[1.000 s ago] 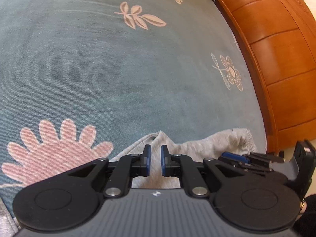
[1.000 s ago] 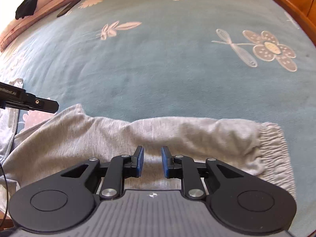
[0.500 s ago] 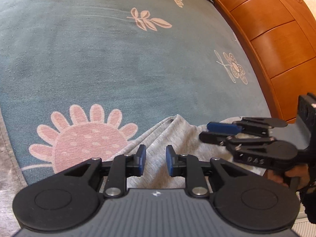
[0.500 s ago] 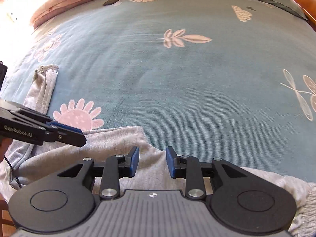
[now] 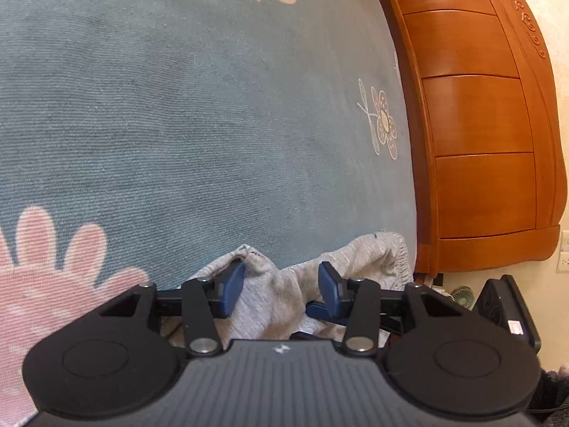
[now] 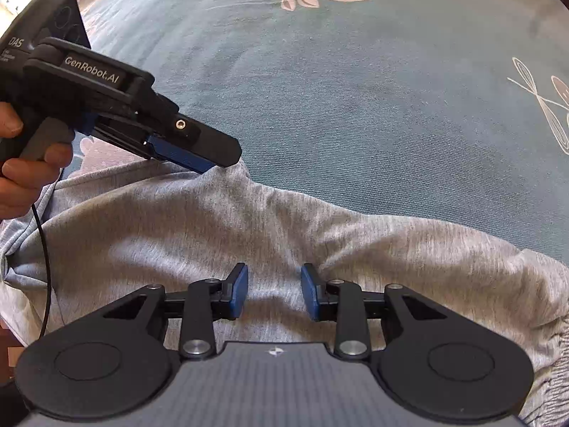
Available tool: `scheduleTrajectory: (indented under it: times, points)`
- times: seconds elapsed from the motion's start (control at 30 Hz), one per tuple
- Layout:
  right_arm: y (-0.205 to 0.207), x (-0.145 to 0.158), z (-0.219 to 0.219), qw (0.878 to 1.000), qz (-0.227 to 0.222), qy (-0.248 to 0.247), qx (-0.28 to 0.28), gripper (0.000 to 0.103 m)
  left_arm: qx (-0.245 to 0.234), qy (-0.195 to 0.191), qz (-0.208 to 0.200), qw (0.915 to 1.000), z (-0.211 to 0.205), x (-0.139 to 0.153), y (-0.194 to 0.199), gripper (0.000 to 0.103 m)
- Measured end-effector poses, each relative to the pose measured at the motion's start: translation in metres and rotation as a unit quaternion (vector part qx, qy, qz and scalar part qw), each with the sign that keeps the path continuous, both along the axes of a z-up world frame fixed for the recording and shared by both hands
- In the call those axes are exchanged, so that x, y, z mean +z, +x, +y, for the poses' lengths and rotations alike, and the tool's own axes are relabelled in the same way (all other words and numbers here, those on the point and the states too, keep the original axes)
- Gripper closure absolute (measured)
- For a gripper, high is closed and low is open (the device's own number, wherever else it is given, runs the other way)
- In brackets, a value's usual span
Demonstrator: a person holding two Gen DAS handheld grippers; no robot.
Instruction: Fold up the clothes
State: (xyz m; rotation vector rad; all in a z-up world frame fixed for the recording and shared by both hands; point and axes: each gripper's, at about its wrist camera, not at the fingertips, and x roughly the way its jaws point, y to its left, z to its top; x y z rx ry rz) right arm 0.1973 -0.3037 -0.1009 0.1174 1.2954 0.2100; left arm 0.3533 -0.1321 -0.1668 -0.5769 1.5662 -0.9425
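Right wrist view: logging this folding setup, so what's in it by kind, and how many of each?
Grey garment: 1
Handheld grippers: 2, left gripper and right gripper
Teal floral bedspread: 1
Hand: 1
Total: 5

Grey marl knit garment (soft, matt); ribbed teal bedspread; glossy wood headboard.

grey trousers flat on teal bedspread.
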Motion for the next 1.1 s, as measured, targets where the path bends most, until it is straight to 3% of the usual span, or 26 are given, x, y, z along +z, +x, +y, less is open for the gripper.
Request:
scheduleTrajectory:
  times: [0.13,0.33,0.43,0.53,0.57,0.67,0.7,0.77,0.93,1.03,1.1]
  points:
    - [-0.004,0.003,-0.007,1.000,0.004,0.012,-0.013,0.066,-0.014,0.031,-0.028,0.9990,0.002,0.008,0.014,0.050]
    - [-0.002,0.003,-0.013,1.000,0.012,0.022,-0.019,0.065,-0.096,0.018,0.012,0.9951,-0.019,-0.001,0.007,0.044]
    - [-0.001,0.002,-0.012,0.999,0.013,0.029,-0.017,0.057,-0.083,-0.008,0.029,0.9961,-0.022,-0.004,0.011,0.038]
    - [-0.002,0.001,-0.009,1.000,0.009,0.026,-0.010,0.053,-0.004,-0.067,0.085,0.9941,-0.015,-0.011,0.025,0.036]
    - [-0.002,0.001,-0.008,1.000,0.009,0.025,-0.007,0.052,0.011,-0.065,0.098,0.9930,-0.012,-0.015,0.028,0.036]
    - [-0.003,0.001,-0.010,0.999,0.011,0.030,-0.007,0.049,0.084,-0.074,0.035,0.9931,0.007,-0.005,0.035,0.037]
    - [-0.003,0.001,-0.011,0.999,0.011,0.032,-0.008,0.049,0.103,-0.076,0.033,0.9913,0.016,-0.002,0.041,0.037]
    - [-0.003,-0.001,-0.012,0.999,0.011,0.035,-0.007,0.047,0.116,-0.054,-0.002,0.9918,0.027,0.010,0.046,0.036]
    - [0.001,-0.005,-0.002,0.999,0.011,0.031,0.001,0.033,0.042,0.038,-0.113,0.9920,0.028,0.043,0.031,0.035]
    - [0.003,-0.005,0.007,1.000,0.008,0.022,0.005,0.027,-0.024,0.101,-0.205,0.9732,0.025,0.065,0.001,0.035]
    - [0.002,-0.006,0.009,1.000,0.006,0.021,0.007,0.023,-0.048,0.133,-0.236,0.9613,0.038,0.071,-0.019,0.035]
